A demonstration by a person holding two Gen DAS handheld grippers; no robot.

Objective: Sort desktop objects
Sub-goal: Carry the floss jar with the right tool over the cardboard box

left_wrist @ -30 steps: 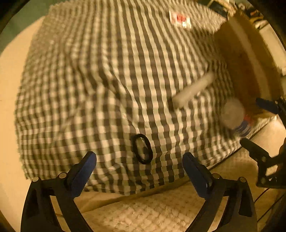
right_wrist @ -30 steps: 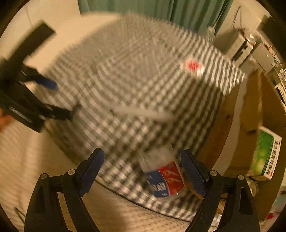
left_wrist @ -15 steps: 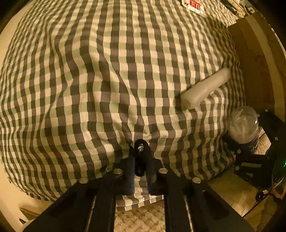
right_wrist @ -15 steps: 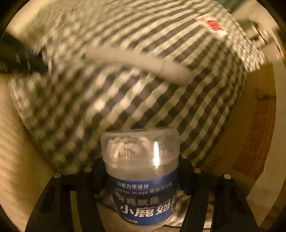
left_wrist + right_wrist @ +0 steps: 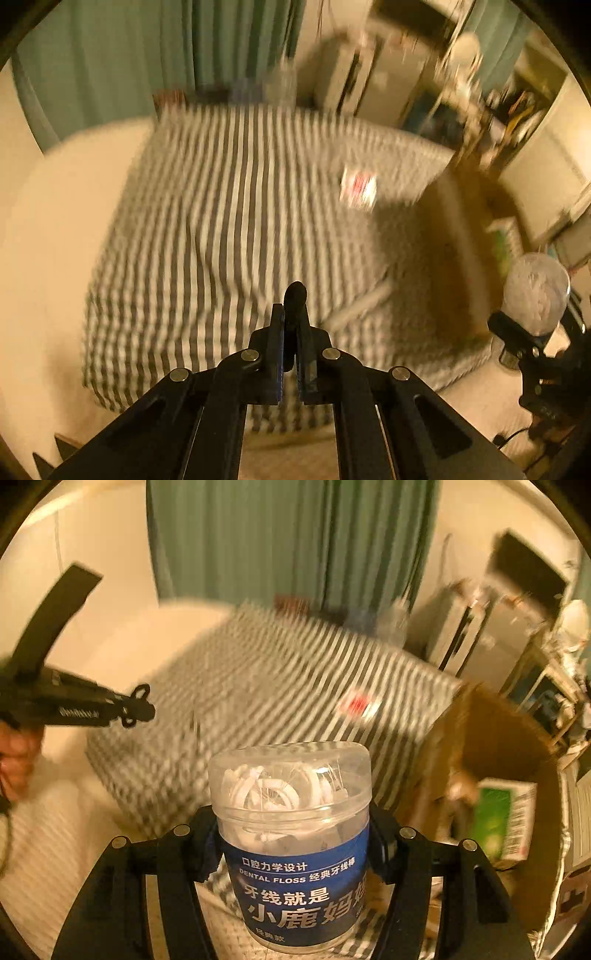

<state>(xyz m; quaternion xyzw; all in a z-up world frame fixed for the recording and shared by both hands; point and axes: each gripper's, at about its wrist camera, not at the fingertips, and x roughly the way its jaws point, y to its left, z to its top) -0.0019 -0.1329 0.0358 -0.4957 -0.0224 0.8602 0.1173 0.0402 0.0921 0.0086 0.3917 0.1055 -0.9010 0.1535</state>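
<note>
- Two grippers in view above one checked tablecloth (image 5: 229, 229), much blurred, covering the table from about 9 o'clock to 3 o'clock in the left wrist view.
- Behind the table, at 12 o'clock in both views, a green curtain (image 5: 295, 542).
- At 3 o'clock from the table in the right wrist view, an open cardboard box (image 5: 495, 738), with a green and white carton (image 5: 502, 819) lying inside at its lower part.
- Held in front of the right wrist camera at 6 o'clock, a clear dental floss jar (image 5: 295, 842) with blue label and white floss picks inside, off the cloth.
- Right gripper (image 5: 295, 834) grasping this jar, one pad pressed on each side of it, jaws stopped at the jar's width.
- Same jar seen also at 4 o'clock in the left wrist view, in the other gripper's black fingers.
- Left gripper (image 5: 290, 332) clenched, jaws almost together, pinching a small black ring (image 5: 295, 295) whose top loop sticks out above the fingertips, clear of the cloth.
- In the right wrist view, at 9 o'clock, the left gripper seen from the side, with a hand (image 5: 14, 757) below it.
- On the cloth at 2 o'clock from the ring, a small red and white packet (image 5: 358, 186), blurred.
- At 3 o'clock from the ring, just beside it, a pale tube (image 5: 360, 306) lying on the cloth, blurred also.
</note>
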